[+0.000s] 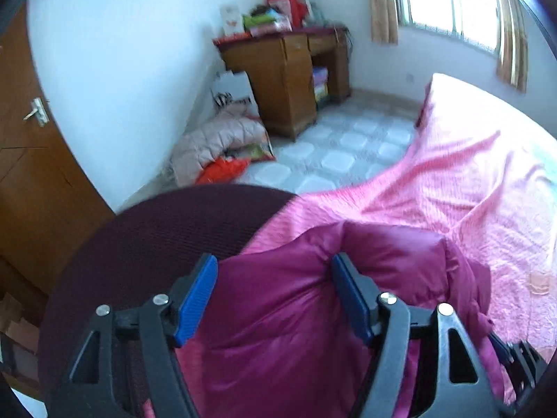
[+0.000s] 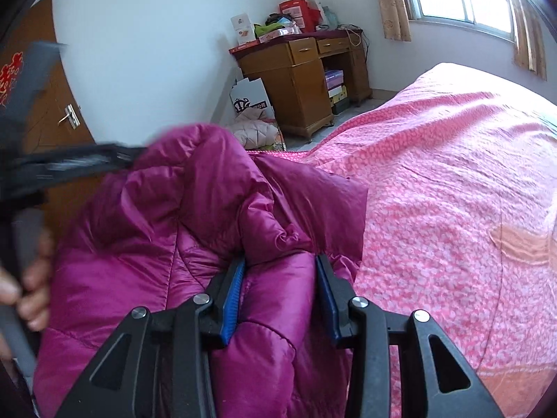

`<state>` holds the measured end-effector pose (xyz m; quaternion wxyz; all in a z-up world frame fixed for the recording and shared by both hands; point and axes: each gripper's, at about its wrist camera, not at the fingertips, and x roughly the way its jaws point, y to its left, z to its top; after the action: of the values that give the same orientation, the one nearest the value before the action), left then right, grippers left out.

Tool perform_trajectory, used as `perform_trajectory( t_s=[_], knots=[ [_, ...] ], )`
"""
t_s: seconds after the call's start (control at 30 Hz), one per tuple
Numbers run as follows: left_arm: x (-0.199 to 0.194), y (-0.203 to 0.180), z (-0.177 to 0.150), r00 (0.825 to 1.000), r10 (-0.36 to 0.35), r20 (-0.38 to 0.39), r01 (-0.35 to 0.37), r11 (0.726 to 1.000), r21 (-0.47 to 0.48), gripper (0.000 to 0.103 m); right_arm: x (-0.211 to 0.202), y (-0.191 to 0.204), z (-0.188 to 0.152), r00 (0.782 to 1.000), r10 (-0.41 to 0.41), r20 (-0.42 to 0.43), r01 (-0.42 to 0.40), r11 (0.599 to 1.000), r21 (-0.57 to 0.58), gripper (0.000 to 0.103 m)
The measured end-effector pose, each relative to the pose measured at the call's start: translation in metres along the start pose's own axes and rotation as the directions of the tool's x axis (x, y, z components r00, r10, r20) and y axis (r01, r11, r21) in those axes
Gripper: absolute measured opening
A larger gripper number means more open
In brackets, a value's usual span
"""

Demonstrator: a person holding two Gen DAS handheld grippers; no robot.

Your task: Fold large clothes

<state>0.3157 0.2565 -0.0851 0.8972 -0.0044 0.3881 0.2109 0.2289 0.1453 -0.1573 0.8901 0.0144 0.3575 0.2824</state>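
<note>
A magenta puffer jacket [image 1: 278, 313] lies bunched at the near edge of the bed with the pink bedspread [image 1: 470, 191]. My left gripper [image 1: 275, 275] has its blue pads wide apart with jacket fabric bulging between them. In the right wrist view the jacket [image 2: 167, 216] is heaped up, and my right gripper [image 2: 280, 278] has its pads pressed against a thick fold of it. The left gripper shows blurred at the left of that view [image 2: 69, 163], at the jacket's top edge. The lower jacket is hidden under the grippers.
A dark maroon round chair seat [image 1: 167, 230] sits beside the bed at the left. A wooden desk [image 1: 289, 76] piled with boxes stands by the far wall, with a pale quilted coat [image 1: 216, 142] on the tiled floor. A wooden door [image 1: 31, 146] is at the left.
</note>
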Motion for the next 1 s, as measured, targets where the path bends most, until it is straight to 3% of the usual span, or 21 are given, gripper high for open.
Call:
perform_trajectory(
  t_s=[0.17, 0.3, 0.47, 0.53, 0.6, 0.73, 0.87, 1.0],
  knots=[
    [0.025, -0.025, 0.004, 0.999, 0.037, -0.026, -0.035, 0.997, 0.069, 0.072, 0.001, -0.012, -0.002, 1.0, 0.02, 0.005, -0.02, 0.999, 0.049, 0.04],
    [0.024, -0.023, 0.001, 1.0, 0.014, -0.019, -0.013, 0.999, 0.034, 0.074, -0.001, -0.011, -0.002, 1.0, 0.013, -0.004, -0.013, 0.999, 0.048, 0.041],
    [0.01, -0.044, -0.003, 0.989, 0.142, 0.03, -0.145, 0.978, 0.147, 0.075, -0.016, -0.018, -0.004, 0.999, 0.041, -0.024, -0.038, 0.994, 0.107, 0.043],
    [-0.001, -0.047, -0.002, 0.986, 0.16, 0.049, -0.166, 0.968, 0.189, 0.075, -0.036, -0.028, -0.011, 0.998, 0.07, 0.001, -0.069, 0.983, 0.173, 0.043],
    [-0.023, -0.048, -0.003, 0.985, 0.146, 0.093, -0.163, 0.961, 0.222, 0.075, -0.056, -0.033, -0.019, 0.996, 0.076, 0.039, -0.082, 0.978, 0.192, 0.043],
    [-0.068, -0.044, -0.01, 0.985, 0.092, 0.144, -0.124, 0.965, 0.232, 0.098, -0.094, -0.035, -0.037, 0.995, 0.061, 0.083, -0.076, 0.979, 0.187, 0.044],
    [-0.105, -0.045, -0.027, 0.983, 0.066, 0.171, -0.103, 0.971, 0.215, 0.1, -0.12, -0.039, -0.05, 0.994, 0.044, 0.095, -0.069, 0.961, 0.269, 0.053],
    [-0.125, -0.048, -0.051, 0.989, 0.035, 0.147, -0.064, 0.979, 0.196, 0.1, -0.134, -0.035, -0.059, 0.995, 0.039, 0.089, -0.061, 0.961, 0.27, 0.054]
  ],
)
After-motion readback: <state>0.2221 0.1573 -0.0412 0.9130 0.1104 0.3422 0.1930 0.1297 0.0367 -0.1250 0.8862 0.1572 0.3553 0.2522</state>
